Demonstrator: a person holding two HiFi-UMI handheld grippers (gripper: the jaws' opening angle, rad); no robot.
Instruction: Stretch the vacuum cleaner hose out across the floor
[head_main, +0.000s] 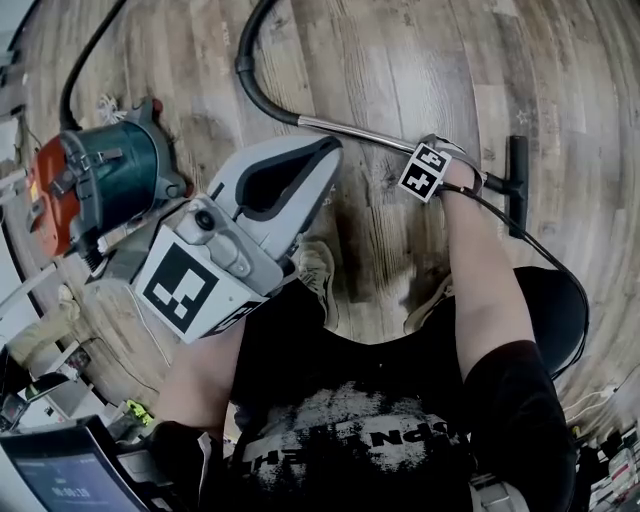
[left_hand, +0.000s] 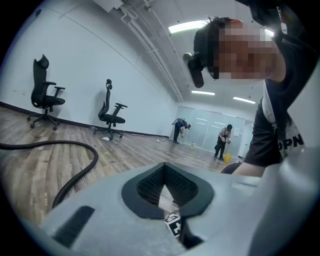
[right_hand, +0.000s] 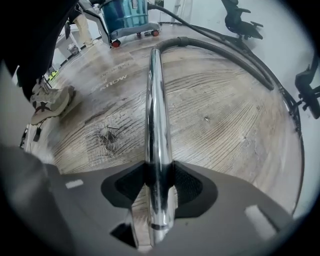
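Note:
The teal and orange vacuum cleaner (head_main: 100, 175) stands on the wood floor at left, and shows far off (right_hand: 127, 15) in the right gripper view. Its black hose (head_main: 255, 85) curves across the floor (left_hand: 60, 143) (right_hand: 225, 50) into a chrome wand (head_main: 350, 132) (right_hand: 155, 100). A black floor nozzle (head_main: 517, 185) ends the wand at right. My right gripper (head_main: 450, 165) (right_hand: 159, 185) points down at the floor, its pads against both sides of the wand. My left gripper (head_main: 320, 165) (left_hand: 167, 180) hangs in the air, roughly level, shut on nothing.
My shoes (head_main: 318, 270) (right_hand: 50, 100) stand just below the wand. A black cord (head_main: 85, 50) runs from the vacuum cleaner toward the top left. Two office chairs (left_hand: 45, 90) (left_hand: 111, 112) stand by the wall, and two people (left_hand: 180, 127) (left_hand: 222, 140) work far off. A screen (head_main: 60, 470) sits at bottom left.

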